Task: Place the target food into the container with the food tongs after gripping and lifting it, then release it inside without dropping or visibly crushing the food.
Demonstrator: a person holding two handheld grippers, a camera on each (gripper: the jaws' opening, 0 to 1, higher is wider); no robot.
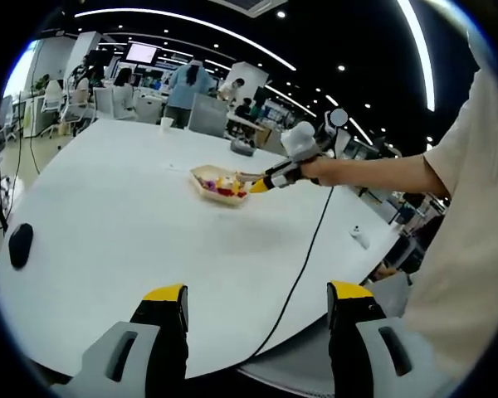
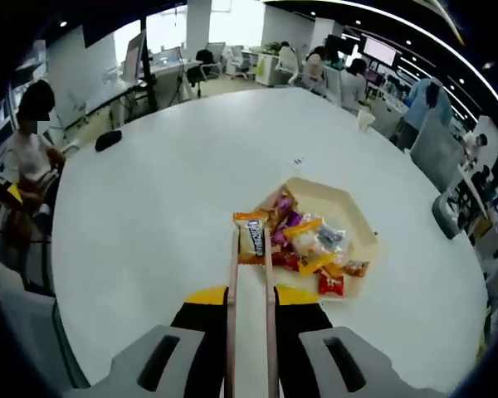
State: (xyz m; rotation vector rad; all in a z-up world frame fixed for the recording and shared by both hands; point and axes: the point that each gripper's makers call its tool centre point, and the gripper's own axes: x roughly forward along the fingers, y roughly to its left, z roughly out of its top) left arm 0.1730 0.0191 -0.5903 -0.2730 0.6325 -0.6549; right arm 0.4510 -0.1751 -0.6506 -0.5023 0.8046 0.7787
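In the right gripper view, my right gripper [image 2: 251, 296] is shut on a pair of pale food tongs [image 2: 231, 274] that reach forward. Their two tips flank an orange and white snack packet [image 2: 251, 235] at the near left rim of a beige tray [image 2: 358, 217] holding several bright packets. I cannot tell whether the packet is lifted. In the left gripper view, the right gripper [image 1: 266, 182] and tongs reach over the same tray [image 1: 201, 176], held out on a person's arm. My left gripper [image 1: 257, 294] stands open over the table's near edge, nothing between its yellow tips.
The round white table [image 1: 108, 191] carries a black mouse-like object [image 1: 20, 245], a paper cup [image 1: 166, 123] and a small white item [image 1: 358, 236]. A black cable [image 1: 303, 257] trails from the right gripper across the table. People and chairs surround it.
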